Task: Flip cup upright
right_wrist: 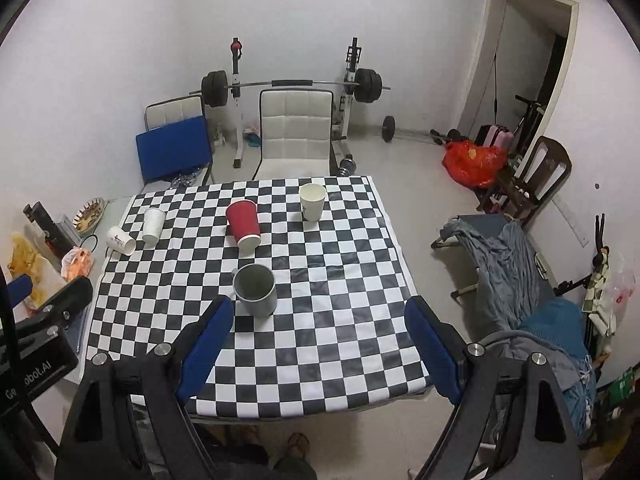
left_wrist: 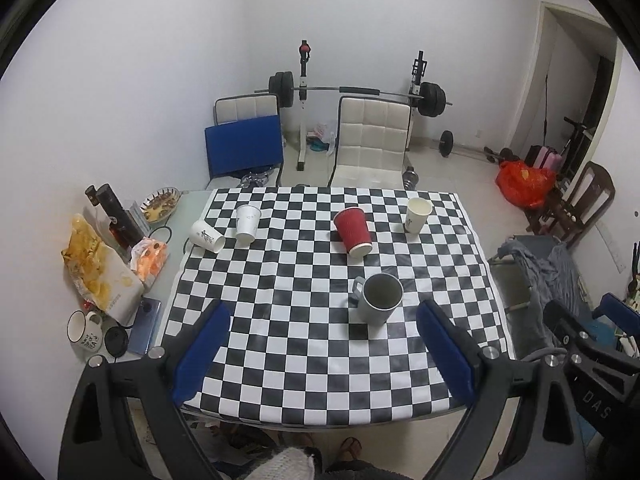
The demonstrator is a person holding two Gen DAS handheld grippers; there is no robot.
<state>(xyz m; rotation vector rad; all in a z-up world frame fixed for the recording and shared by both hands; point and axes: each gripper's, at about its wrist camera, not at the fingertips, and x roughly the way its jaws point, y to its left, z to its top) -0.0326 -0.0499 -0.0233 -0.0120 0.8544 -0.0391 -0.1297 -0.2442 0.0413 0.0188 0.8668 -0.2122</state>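
- The red cup (left_wrist: 353,231) is lying tipped on the checkered cloth (left_wrist: 280,340), mid-table toward the far side; its open rim is facing us and its base is pointing away. We are judging this to be the cup that needs standing up.
- A white paper cup (left_wrist: 207,234) is also lying on its side at the cloth's left edge. It could equally be a target; the task sentence is not telling us which.
- Beside that one, a second white cup (left_wrist: 247,223) is sitting rim-down, apparently inverted.
- The remaining paper cup (left_wrist: 417,215) at the far right and the grey mug (left_wrist: 379,298) nearer to us are standing upright, mouths open upward.
- We are holding the left gripper (left_wrist: 324,344) above the near edge of the table, its blue pads spread wide with nothing between them.
- We are holding the right gripper (right_wrist: 320,346) likewise above the near edge, spread wide and empty.
- Neither gripper is touching any cup; both are well apart from the red cup, with the grey mug between.
- Progress, as we are reading it: the flip is not yet begun. Approach, grasp, rotation and release are all remaining.
- Outward, snack bags (left_wrist: 100,276) and a dark bottle (left_wrist: 118,216) are crowding the table's left margin.
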